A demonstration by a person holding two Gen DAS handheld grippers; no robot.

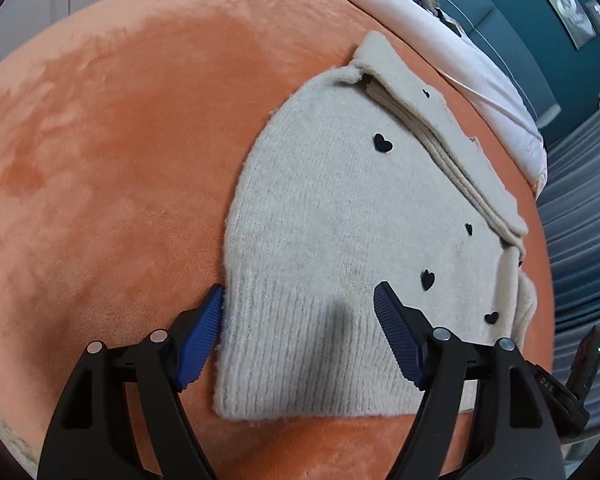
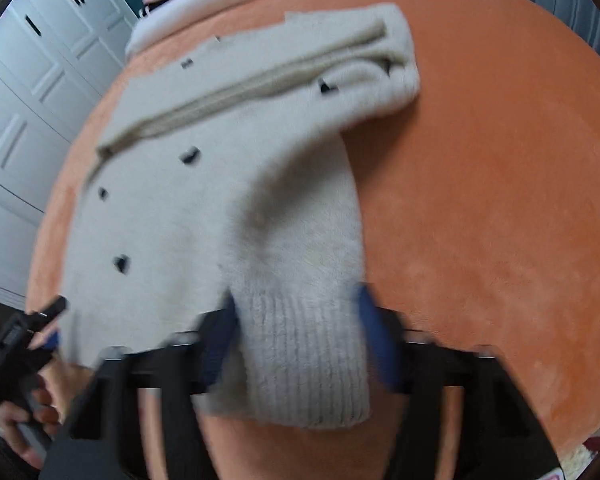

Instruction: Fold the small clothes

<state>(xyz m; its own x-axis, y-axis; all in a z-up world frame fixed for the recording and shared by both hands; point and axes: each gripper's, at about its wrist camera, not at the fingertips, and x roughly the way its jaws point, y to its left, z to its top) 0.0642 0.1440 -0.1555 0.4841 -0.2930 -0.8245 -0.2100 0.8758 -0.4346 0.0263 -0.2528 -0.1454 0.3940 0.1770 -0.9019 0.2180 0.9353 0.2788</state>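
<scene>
Left wrist view shows my left gripper (image 1: 298, 336) with jaws standing wide over the ribbed hem of the cream sweater (image 1: 340, 220), gripping nothing. The sweater lies partly folded on the orange blanket (image 1: 120, 160), black hearts scattered across it. My right gripper (image 2: 296, 340) straddles a ribbed sleeve cuff (image 2: 308, 360); blur keeps me from telling whether the pads actually press on it. If they don't bite, I judge the sleeve could slip out during the fold, and a hard tug could undo the folded far edge. No containers are in sight.
</scene>
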